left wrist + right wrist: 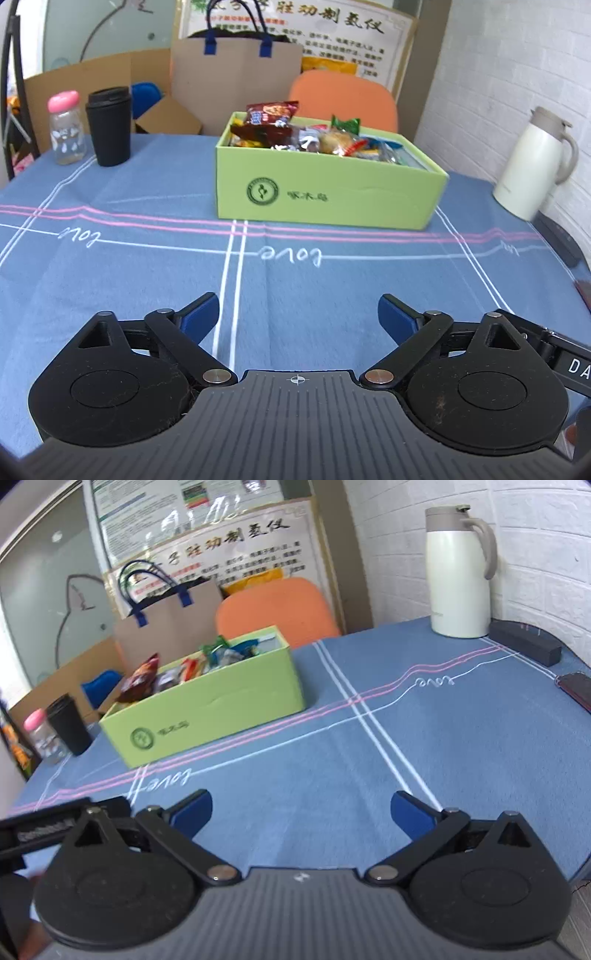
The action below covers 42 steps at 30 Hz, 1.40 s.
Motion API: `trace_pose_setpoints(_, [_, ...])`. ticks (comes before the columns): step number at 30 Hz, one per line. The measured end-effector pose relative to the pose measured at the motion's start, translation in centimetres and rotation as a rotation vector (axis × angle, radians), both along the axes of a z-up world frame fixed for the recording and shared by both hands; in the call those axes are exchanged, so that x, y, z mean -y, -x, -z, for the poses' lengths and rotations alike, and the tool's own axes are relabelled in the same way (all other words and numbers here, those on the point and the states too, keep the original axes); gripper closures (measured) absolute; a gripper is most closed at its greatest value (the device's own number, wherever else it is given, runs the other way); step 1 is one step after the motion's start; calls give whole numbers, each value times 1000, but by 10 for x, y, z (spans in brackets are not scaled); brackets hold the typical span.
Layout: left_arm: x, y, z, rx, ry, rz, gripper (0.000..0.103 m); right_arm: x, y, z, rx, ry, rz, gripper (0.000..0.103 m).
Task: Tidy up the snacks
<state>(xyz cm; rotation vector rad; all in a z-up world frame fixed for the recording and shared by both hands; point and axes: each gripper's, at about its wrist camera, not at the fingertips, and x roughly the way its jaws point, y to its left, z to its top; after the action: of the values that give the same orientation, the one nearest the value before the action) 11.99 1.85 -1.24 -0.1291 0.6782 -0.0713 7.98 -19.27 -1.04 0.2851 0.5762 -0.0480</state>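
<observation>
While both grippers hover empty over the tablecloth (147, 177), snacks (295, 133) sit piled in a green box (325, 188).
Left gripper (298, 314) & right gripper (301, 810): jaws spread wide, nothing btwn them. Box sits well ahead of the left jaws, ahead-left of the right jaws. Looks like the sorting is finished or paused; any next move needs a reach fwd to the box.
</observation>
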Motion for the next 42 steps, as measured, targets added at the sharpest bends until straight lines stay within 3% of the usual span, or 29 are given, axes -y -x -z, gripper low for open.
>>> trace_pose_setpoints(12, [11, 62, -19, 73, -17, -7, 20, -2, 74, -6, 53, 74, 31, 0])
trace_pose_setpoints(23, [25, 102, -26, 100, -50, 50, 21, -1, 133, 19, 0, 84, 76, 0])
trace_pose_setpoints(30, [25, 118, -28, 116, -63, 55, 21, -2, 152, 2, 92, 80, 57, 0])
trace_pose_setpoints(42, [10, 113, -14, 72, -29, 50, 27, -15, 150, 8, 82, 138, 24, 0])
